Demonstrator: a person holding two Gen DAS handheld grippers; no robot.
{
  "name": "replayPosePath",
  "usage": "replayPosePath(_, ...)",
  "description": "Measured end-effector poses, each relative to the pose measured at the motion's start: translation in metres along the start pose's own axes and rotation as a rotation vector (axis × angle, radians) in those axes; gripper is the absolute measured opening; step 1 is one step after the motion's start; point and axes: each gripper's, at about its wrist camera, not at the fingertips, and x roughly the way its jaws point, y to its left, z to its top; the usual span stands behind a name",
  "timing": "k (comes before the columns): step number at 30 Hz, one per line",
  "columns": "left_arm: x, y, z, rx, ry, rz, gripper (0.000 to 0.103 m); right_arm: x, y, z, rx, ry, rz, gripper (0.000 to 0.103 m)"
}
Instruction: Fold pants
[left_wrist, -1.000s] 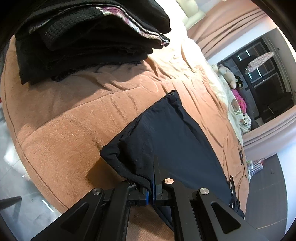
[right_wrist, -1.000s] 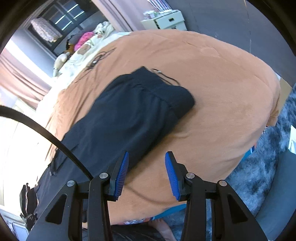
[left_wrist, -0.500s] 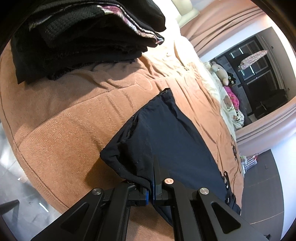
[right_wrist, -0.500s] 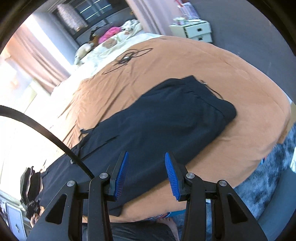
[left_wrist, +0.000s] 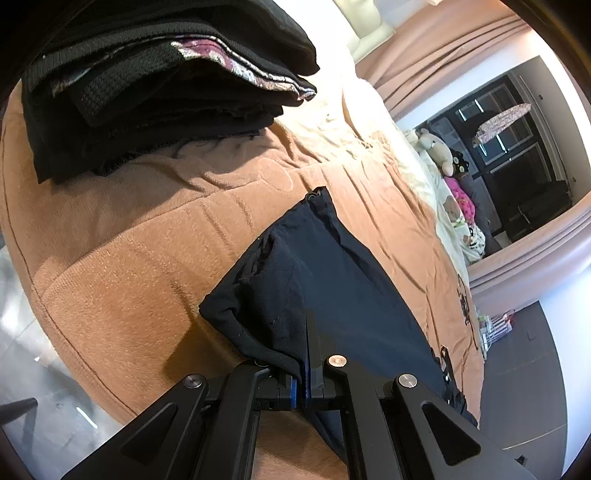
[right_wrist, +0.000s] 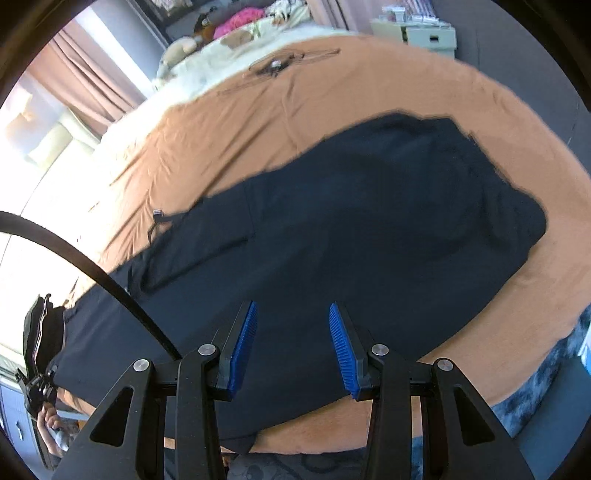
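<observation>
Left wrist view: the left tongs (left_wrist: 306, 354) are pinched tight on a bunched corner of the dark navy pants (left_wrist: 332, 288), with cloth gathered over the left finger. From there the pants run away across the orange-brown blanket (left_wrist: 122, 266) that covers the bed, ending at a hem near the middle of the picture. Behind them, at the top left, sits a pile of folded dark clothes (left_wrist: 159, 81), well apart from the pants. A stuffed toy (left_wrist: 437, 149) lies at the far side of the bed, near a dark window.

Right wrist view: the right tongs (right_wrist: 291, 343) stand partly apart, blue pads (right_wrist: 242, 343) facing each other with nothing between them, hovering over the pants (right_wrist: 351, 221). The pants lie stretched flat across the blanket (right_wrist: 332, 96), the wider end toward the right edge of the bed, the narrower end running off to the lower left. A tangle of thin cable (right_wrist: 275, 64) rests on the blanket beyond the pants. The picture is slightly blurred.
</observation>
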Motion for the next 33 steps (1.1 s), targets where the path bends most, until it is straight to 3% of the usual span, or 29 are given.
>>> replayPosePath(9,-0.019,-0.028,0.012,0.026,-0.045,-0.033,0.002,0.04,0.059,-0.029,-0.17,0.048,0.095,0.039)
replayPosePath(20,-0.05,-0.101,0.04,0.113,-0.099,-0.119,0.002,0.098,0.132,-0.083,-0.244,0.123,0.211,0.039)
replayPosePath(28,-0.057,-0.127,0.043,0.143,-0.107,-0.179,0.002,0.106,0.168,-0.117,-0.309,0.177,0.217,0.039)
replayPosePath(33,-0.065,-0.139,0.044,0.157,-0.128,-0.2,0.002,0.09,0.176,-0.107,-0.313,0.111,0.208,0.039)
